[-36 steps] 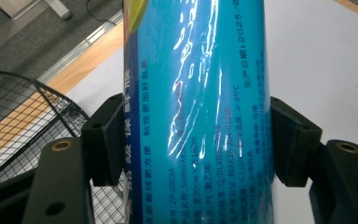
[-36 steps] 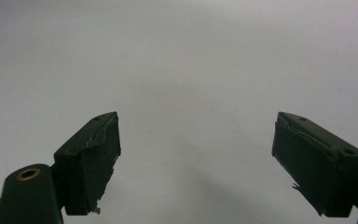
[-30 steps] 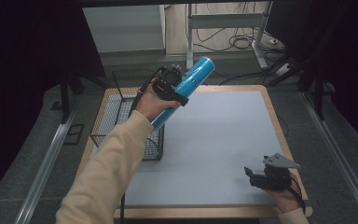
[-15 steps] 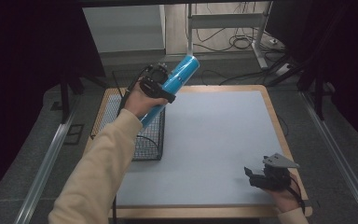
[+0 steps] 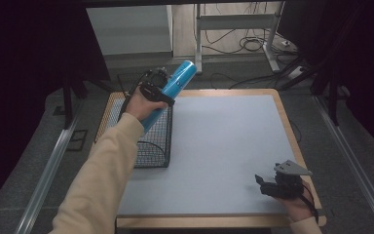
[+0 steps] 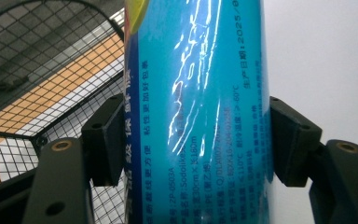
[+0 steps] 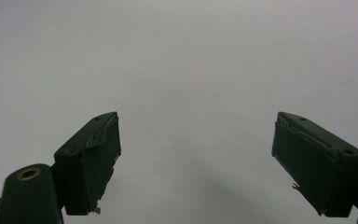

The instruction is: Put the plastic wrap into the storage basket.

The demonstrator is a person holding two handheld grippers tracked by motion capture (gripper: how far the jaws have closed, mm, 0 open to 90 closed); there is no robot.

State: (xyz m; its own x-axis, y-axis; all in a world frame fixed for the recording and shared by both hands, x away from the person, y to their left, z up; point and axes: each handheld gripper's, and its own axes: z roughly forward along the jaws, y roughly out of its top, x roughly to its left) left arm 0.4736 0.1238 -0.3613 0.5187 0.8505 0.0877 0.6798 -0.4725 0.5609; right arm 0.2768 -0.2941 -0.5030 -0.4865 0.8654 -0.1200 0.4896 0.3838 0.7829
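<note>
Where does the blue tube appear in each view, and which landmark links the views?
High view: the blue tube slants at upper left, over the wire basket.
Left gripper view: it stands centre, clamped between the black jaws.
Right gripper view: not in it.
Shared landmark: the wire basket.

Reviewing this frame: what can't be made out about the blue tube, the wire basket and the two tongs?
- Blue tube: both ends cut off by the left gripper view's edges; in the high view the hand covers its middle.
- Wire basket: the forearm hides its left part in the high view.
- Left tongs: pads hidden behind the tube in the high view.
- Right tongs: open, over bare mat.
</note>
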